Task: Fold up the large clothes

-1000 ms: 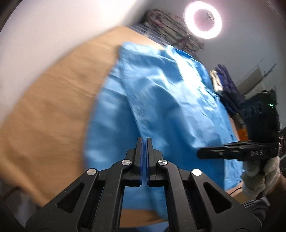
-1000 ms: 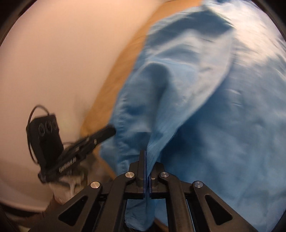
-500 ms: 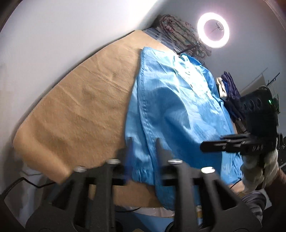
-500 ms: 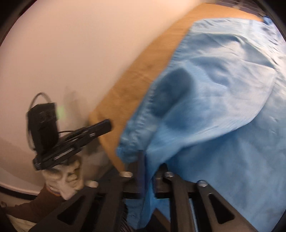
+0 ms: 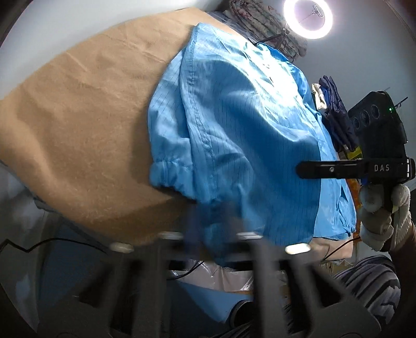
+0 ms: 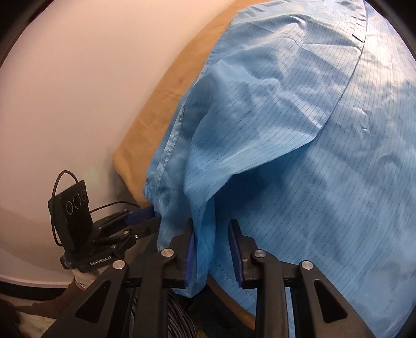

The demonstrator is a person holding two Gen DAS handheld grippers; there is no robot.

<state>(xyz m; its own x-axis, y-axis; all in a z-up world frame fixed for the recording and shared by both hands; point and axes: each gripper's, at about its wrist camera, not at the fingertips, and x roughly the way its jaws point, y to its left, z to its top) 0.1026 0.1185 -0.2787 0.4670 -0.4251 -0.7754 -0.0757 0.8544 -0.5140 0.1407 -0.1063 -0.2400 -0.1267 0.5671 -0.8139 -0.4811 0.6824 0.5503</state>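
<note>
On tan table cover (image 5: 78,124), blue striped garment (image 5: 247,124) was spread. Right gripper (image 6: 212,249) jaws were just closing, hem loose between; left gripper (image 6: 145,221), at 9 o'clock, was pressed together.

Left wrist view: from the table's near corner, angled down, facing the ring light (image 5: 308,18); near.
Right wrist view: close over the blue garment (image 6: 299,130), facing the wall.
Shared: garment, tan table cover (image 5: 78,117).

bright ring light (image 5: 308,18) glare at top, strong fisheye bending, nearest fingers (image 5: 197,228) perhaps motion-blurred
</note>
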